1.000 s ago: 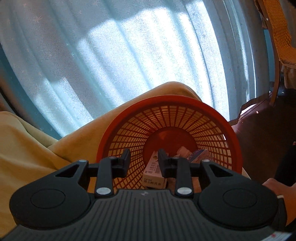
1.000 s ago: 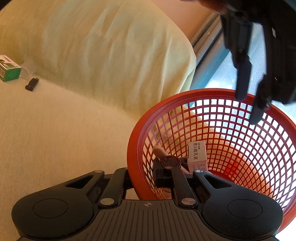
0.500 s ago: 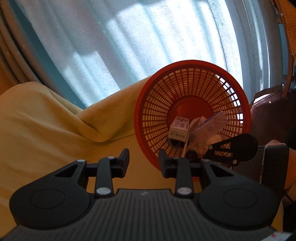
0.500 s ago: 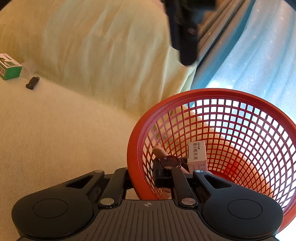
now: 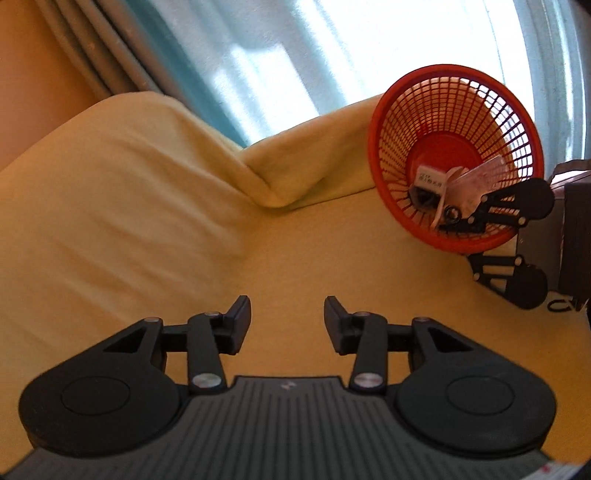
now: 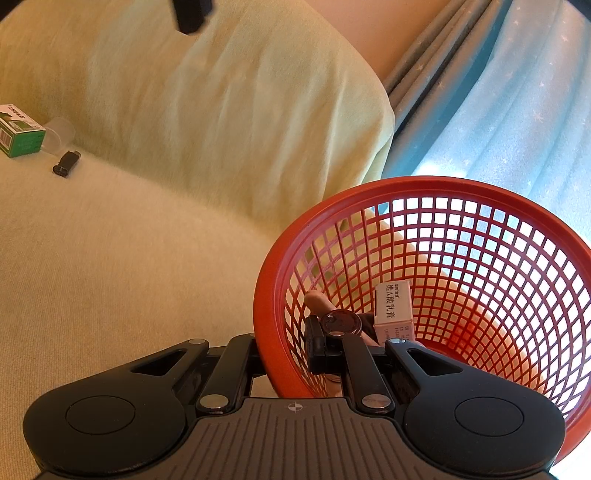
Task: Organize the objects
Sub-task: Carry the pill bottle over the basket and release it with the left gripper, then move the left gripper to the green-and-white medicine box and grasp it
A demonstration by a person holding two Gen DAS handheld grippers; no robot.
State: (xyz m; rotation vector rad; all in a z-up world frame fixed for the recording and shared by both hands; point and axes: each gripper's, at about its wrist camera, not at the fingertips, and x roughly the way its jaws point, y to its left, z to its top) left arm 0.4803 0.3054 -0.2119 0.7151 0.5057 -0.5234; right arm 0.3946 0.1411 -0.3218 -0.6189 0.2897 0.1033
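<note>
A red mesh basket [image 6: 436, 188] is tilted on the yellow sofa. My right gripper [image 6: 284, 350] is shut on the basket's rim, one finger outside and one inside. Inside lie a white box [image 6: 393, 308], a wooden stick and a dark round piece. The left wrist view shows the basket [image 5: 380, 155] at the upper right with the box [image 5: 430, 179], clear wrappers and the right gripper on its rim. My left gripper [image 5: 287, 319] is open and empty above the sofa seat. A green box [image 6: 20, 134], a clear cup [image 6: 61, 131] and a small black object [image 6: 66, 163] lie at far left.
The yellow sofa backrest [image 6: 221, 96] rises behind the seat. A pale blue curtain [image 6: 517, 110] hangs behind the basket. Part of my left gripper shows at the top of the right wrist view [image 6: 190, 14].
My left gripper has pulled back out of the basket and moved left over the sofa seat, open. The right gripper and basket have stayed put.
</note>
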